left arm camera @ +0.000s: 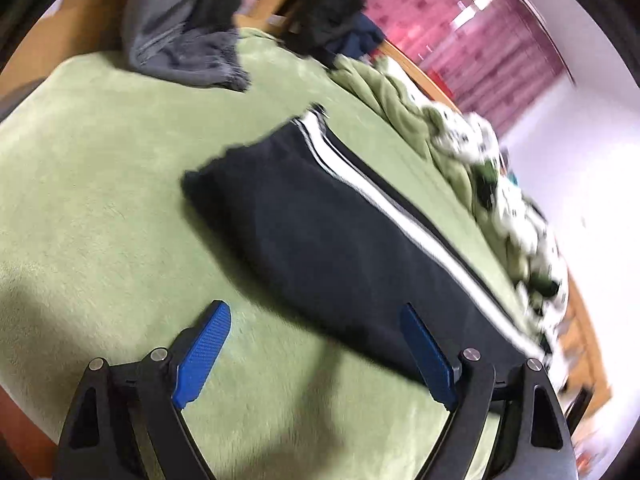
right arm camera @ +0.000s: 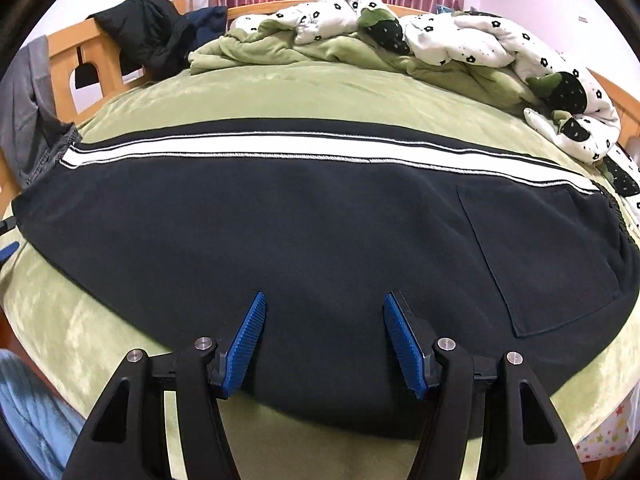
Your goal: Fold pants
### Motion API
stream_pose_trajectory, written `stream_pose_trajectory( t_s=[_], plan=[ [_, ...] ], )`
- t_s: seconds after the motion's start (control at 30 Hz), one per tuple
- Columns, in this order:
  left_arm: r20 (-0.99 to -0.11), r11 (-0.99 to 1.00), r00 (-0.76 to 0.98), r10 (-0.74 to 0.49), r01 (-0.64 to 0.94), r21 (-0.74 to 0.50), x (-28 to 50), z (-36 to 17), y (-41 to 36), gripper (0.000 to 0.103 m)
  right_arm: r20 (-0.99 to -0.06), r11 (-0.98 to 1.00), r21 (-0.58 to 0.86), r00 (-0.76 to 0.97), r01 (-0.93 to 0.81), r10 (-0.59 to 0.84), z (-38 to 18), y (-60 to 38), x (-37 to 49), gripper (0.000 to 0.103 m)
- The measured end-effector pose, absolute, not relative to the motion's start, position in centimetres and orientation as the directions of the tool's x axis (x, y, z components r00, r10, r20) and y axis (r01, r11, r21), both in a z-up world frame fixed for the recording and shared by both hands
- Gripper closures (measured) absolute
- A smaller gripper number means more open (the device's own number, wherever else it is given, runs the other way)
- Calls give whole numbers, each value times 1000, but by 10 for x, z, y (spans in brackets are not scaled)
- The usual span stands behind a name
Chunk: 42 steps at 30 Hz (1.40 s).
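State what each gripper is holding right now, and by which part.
Nothing is held. The left gripper stands open above the green blanket beside the dark pants. The right gripper is open over the pants' near edge, not pinching it.

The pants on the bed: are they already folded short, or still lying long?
Still long: the pants lie flat, full length, white stripe unbroken.
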<state>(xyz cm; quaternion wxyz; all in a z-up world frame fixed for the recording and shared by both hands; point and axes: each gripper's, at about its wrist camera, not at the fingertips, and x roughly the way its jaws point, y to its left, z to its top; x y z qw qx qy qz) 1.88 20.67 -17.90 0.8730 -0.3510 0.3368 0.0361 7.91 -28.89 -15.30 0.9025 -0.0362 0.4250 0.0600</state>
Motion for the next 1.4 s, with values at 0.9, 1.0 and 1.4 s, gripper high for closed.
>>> stream_pose_trajectory(
  t_s=[0.9,1.0,1.4],
  plan=[
    [-551,969,829,-97,-49,-244,121,-34,14,90,-702,995,-86,712,-58,-20,-127,-333,57,42],
    [-566,965,794,-223,98,-243,125,-43,-67,90,-692,998,-64,721,-12,-35,-124,-359,51,42],
    [-721,934,614,-321,330,-135,96,-150,-230,52,-699,945,282,710,167,83,-122,-454,44,42]
  ],
)
